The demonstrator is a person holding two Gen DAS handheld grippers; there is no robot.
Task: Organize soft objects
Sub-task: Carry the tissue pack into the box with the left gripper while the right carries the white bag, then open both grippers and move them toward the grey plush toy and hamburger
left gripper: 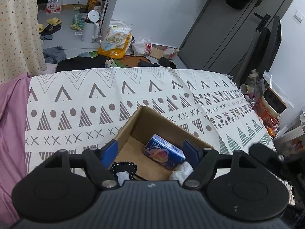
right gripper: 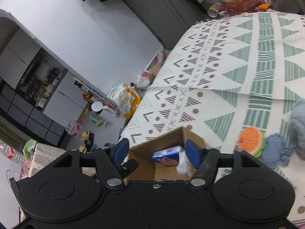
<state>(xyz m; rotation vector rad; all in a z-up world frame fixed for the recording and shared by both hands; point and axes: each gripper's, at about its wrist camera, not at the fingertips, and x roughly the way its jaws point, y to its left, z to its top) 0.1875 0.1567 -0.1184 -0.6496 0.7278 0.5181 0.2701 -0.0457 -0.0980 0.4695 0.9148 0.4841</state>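
Both claws are held spread and empty above the cardboard box (left gripper: 144, 131): the left claw (left gripper: 152, 150) over its near edge, the right claw (right gripper: 155, 149) likewise. Inside the box a blue packet (left gripper: 164, 153), a white crumpled item (left gripper: 182, 170) and a black stitched piece (left gripper: 124, 168) are already seen. Farther off on the patterned bed cover (right gripper: 219, 87), at three o'clock of the right claw, an orange sponge (right gripper: 250, 142) and blue fluffy cloths (right gripper: 276, 150) remain. Collecting is judged partly done; next, a reach toward those is called for.
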